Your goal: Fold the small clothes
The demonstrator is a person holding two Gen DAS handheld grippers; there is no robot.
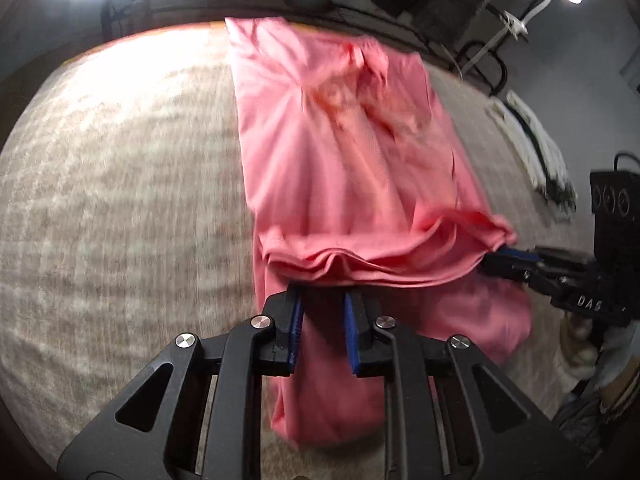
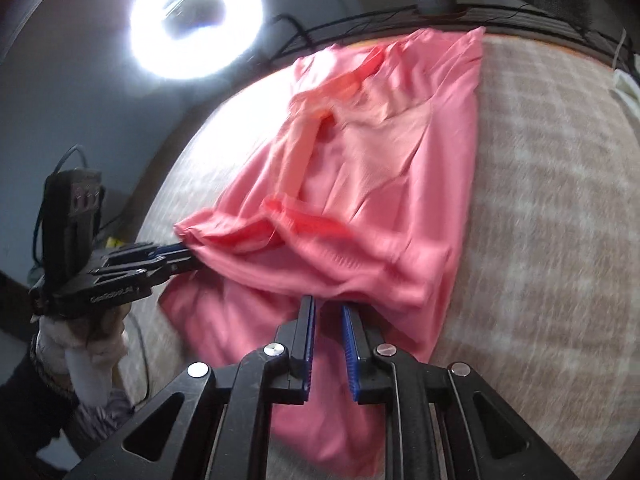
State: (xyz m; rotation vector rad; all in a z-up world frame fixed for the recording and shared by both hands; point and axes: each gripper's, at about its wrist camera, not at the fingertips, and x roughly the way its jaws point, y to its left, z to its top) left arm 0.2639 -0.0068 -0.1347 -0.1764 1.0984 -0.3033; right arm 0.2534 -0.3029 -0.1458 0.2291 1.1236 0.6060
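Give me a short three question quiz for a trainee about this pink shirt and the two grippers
1. True or false: the pink shirt lies fully flat on the table.
2. Which grippers hold the raised fold? A) left only B) right only C) both
3. Fill in: the pads on the gripper fingers are ____.

Key:
1. False; a fold is lifted.
2. C; left gripper and right gripper each pinch a corner.
3. Blue.

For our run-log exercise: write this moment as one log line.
stage: mid-fold | left gripper: gripping pink garment hem | right gripper: gripping hem too | hem lifted off beige tabletop
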